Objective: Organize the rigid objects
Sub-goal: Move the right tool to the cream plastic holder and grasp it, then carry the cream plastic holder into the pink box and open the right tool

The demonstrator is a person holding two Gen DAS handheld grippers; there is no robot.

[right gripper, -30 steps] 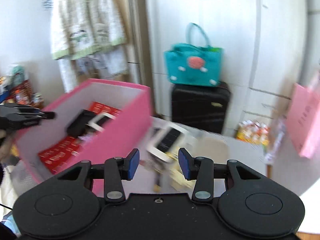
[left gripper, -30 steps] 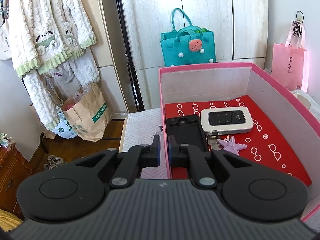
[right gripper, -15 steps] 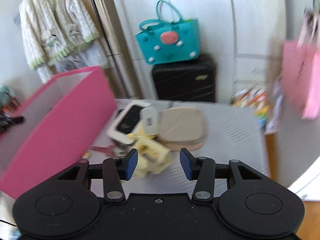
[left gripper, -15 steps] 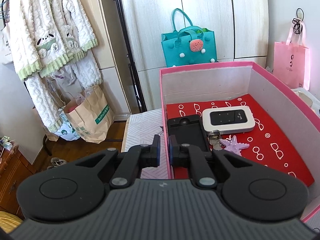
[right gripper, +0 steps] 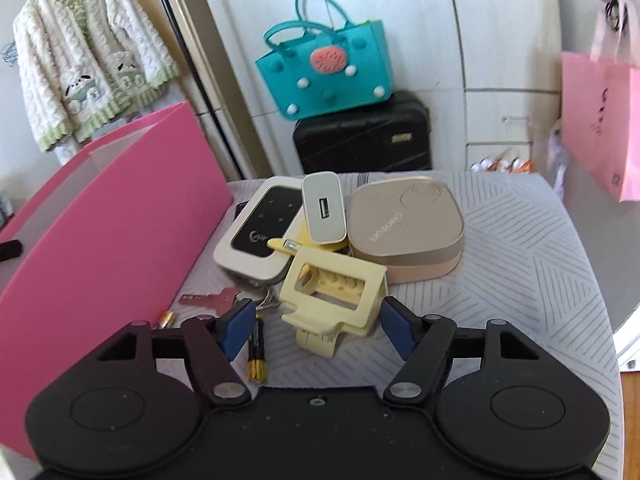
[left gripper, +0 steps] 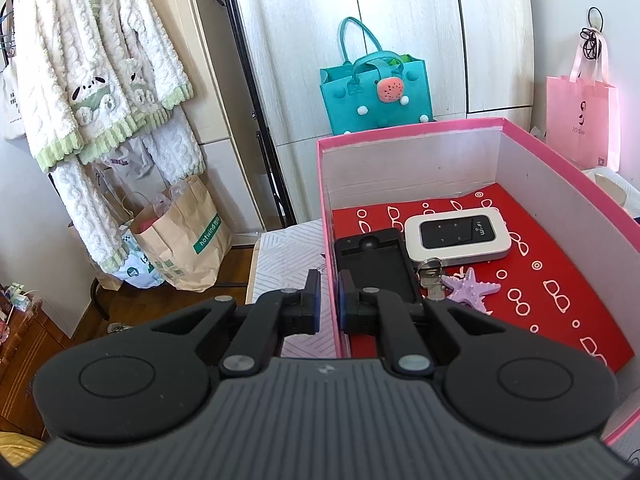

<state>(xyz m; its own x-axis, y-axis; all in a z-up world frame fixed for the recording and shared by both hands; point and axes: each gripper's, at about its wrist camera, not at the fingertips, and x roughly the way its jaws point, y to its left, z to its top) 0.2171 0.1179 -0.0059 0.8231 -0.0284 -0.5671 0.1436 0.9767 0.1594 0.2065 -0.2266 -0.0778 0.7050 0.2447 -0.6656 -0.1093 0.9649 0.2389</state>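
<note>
My left gripper (left gripper: pixel 329 300) is shut on the left wall of the pink box (left gripper: pixel 326 216). Inside the box lie a black holder (left gripper: pixel 376 264), a white wifi router (left gripper: pixel 458 238), a key (left gripper: pixel 432 276) and a purple starfish (left gripper: pixel 472 288). My right gripper (right gripper: pixel 318 328) is open, its fingers on either side of a pale yellow hair claw (right gripper: pixel 332 292). Behind the claw lie a white router (right gripper: pixel 262 232), a white charger (right gripper: pixel 324 208) and a gold compact case (right gripper: pixel 404 224). Red keys (right gripper: pixel 210 300) and batteries (right gripper: pixel 256 350) lie by the pink box (right gripper: pixel 104 224).
A teal bag (right gripper: pixel 324 72) sits on a black suitcase (right gripper: pixel 364 136) behind the table. A pink bag (right gripper: pixel 600 120) hangs at the right. A white robe (left gripper: pixel 96 80) and paper bags (left gripper: pixel 180 236) are at the left. The table cover (right gripper: pixel 520 248) is striped grey.
My right gripper swung from the pink box to the pile of objects and moved in over the yellow hair claw, opening wider. My left gripper kept its hold on the box wall.
</note>
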